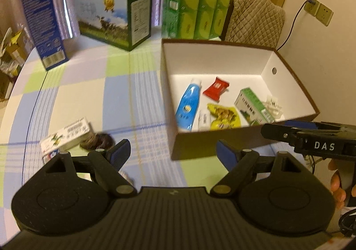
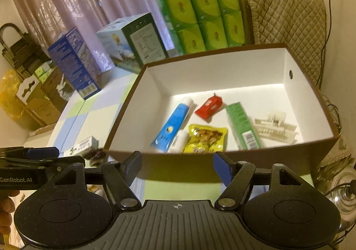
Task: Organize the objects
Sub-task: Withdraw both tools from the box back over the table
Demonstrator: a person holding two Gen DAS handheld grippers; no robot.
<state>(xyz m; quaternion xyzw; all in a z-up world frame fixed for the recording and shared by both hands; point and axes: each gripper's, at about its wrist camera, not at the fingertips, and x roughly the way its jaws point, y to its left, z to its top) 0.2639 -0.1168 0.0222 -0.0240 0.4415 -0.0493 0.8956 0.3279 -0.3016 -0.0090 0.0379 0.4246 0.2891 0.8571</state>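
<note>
Nearest the left wrist camera, the left tool [image 1: 173, 152] hangs low over the checked worktop [image 1: 100, 85] with its blue-padded fingers spread wide and nothing between them. Just ahead and to its left lie the things not yet sorted: a small white carton [image 1: 66, 135] and, touching its end, a dark scrunchie-like object [image 1: 98, 141]. Both sit outside the box, so they look like the remaining work, and the left tool seems placed to reach them.

Beside it, the right tool [image 2: 176, 166] hovers at the near wall of the brown box [image 2: 124, 107], its fingers likewise apart and empty, which reads as a tool that has nothing to carry for the moment.

Inside the box, on its white floor, the sorted items lie loosely side by side: a blue tube [image 2: 171, 127], a small white item partly hidden beside it, a yellow snack packet [image 2: 205, 137], a red sachet [image 2: 209, 106], a green carton [image 2: 242, 127] and a white hair clip [image 2: 274, 128].

Farther back, a blue carton [image 1: 43, 25], a milk box [image 1: 113, 14] and stacked green tissue packs [image 1: 195, 3] stand upright along the rear edge, apparently kept clear of the working area. A quilted chair back [image 1: 255, 18] rises behind.
</note>
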